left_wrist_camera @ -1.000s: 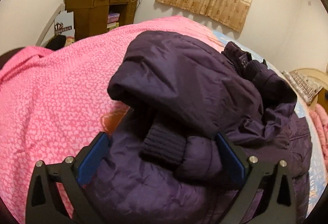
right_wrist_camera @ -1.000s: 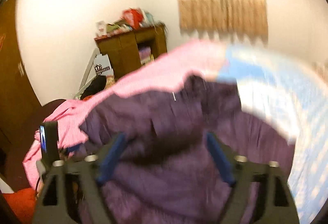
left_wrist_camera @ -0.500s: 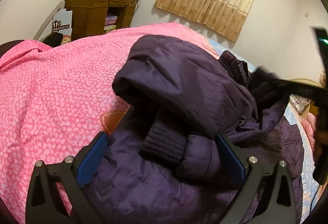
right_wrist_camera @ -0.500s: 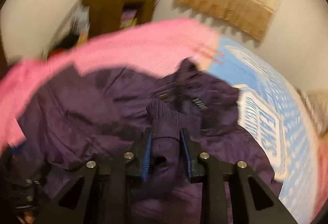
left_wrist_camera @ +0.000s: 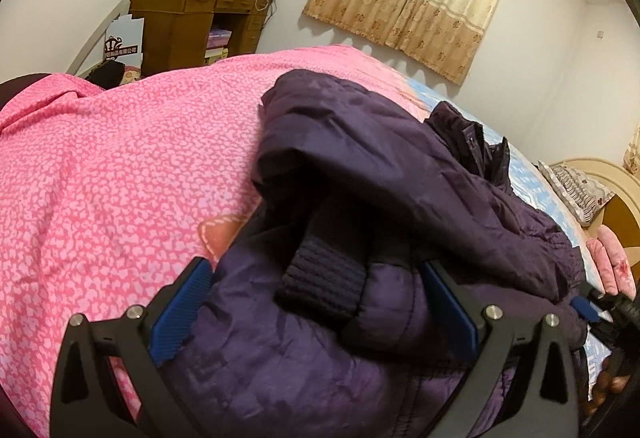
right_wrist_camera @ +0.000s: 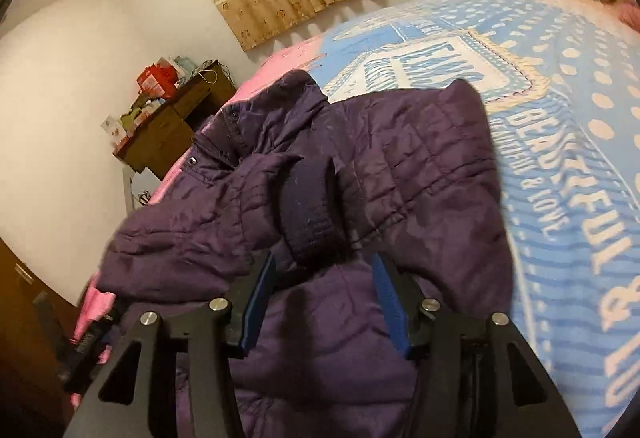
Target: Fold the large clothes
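Sleeves are folded in: right claw [right_wrist_camera: 322,290] is opening off its cuff [right_wrist_camera: 308,213], left claw [left_wrist_camera: 316,312] spread astride the jacket [left_wrist_camera: 400,165]; next, halve the body toward twelve o'clock.

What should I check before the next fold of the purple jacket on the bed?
1. Both sleeves folded onto the jacket: ok; right cuff and left cuff lie on its body.
2. Right tongs free of the cuff: ok; they are opening and the pads do not press it.
3. Left tongs open: ok; the pads stand wide, the left cuff between them.
4. Collar flat: not ok, bunched.
5. Hem straight: cannot tell, out of view.
6. Free space on the bed: ok.
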